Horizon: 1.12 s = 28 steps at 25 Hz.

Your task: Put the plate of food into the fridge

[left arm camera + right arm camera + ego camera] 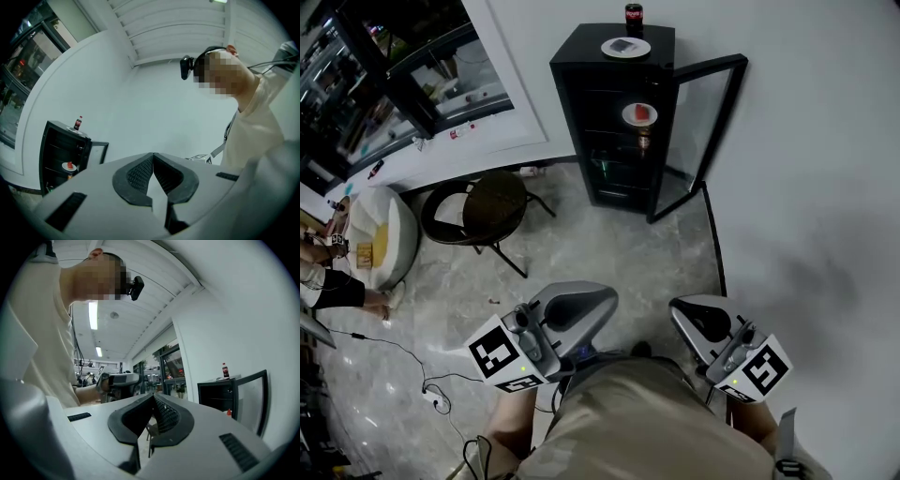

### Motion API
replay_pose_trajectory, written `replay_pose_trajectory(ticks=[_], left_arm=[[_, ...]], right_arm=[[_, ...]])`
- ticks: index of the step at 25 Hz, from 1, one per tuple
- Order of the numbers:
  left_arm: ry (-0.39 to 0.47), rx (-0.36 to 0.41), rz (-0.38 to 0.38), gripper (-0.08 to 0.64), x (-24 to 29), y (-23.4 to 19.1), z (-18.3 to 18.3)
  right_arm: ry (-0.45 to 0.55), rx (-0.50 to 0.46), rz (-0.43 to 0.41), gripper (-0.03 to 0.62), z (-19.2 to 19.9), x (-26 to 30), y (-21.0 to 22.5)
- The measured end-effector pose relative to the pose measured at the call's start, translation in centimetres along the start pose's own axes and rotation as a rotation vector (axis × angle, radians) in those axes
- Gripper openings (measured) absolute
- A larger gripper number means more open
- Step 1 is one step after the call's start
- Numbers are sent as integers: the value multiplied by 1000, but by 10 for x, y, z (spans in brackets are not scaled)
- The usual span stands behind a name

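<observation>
A black mini fridge (614, 122) stands against the wall with its glass door (698, 131) swung open to the right. On an upper shelf inside sits a white plate of red food (639, 114), also seen in the left gripper view (69, 166). Another white plate (625, 47) and a cola bottle (634, 16) rest on the fridge top. My left gripper (598, 298) and right gripper (682, 309) hover close to my body, well short of the fridge. Both are shut and empty, jaws together, as the left gripper view (153, 153) and the right gripper view (153, 394) show.
A black round chair (483, 206) stands left of the fridge, with a white pouf (380, 234) further left. A cable (403, 356) trails over the grey floor. A person's legs (328, 281) show at the left edge. A white wall (806, 187) runs along the right.
</observation>
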<state>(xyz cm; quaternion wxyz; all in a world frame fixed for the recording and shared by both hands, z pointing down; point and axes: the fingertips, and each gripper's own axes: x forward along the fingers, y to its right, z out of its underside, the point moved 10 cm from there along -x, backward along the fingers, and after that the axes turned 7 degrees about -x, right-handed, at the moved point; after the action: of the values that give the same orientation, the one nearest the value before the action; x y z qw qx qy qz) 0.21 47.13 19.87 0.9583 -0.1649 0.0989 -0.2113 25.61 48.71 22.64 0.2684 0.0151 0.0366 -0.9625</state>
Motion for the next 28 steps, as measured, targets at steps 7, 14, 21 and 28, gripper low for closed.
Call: replay_pose_trajectory(ticks=[7,14,21,28], left_arm=[[-31,8,38,9,32,18,3],[-90,-4,110,9,49,23,16],[-101,-66,181,9,55,7,32],[-104,-145,261,9,56,-26,37]], right_arm=[[-47,49,-182,18,4,8,5],[-93,161,-371,19,21,24,-10],[-139,221,-433,20,22,43,-26],[-179,224,-582,20,19,87,-21]])
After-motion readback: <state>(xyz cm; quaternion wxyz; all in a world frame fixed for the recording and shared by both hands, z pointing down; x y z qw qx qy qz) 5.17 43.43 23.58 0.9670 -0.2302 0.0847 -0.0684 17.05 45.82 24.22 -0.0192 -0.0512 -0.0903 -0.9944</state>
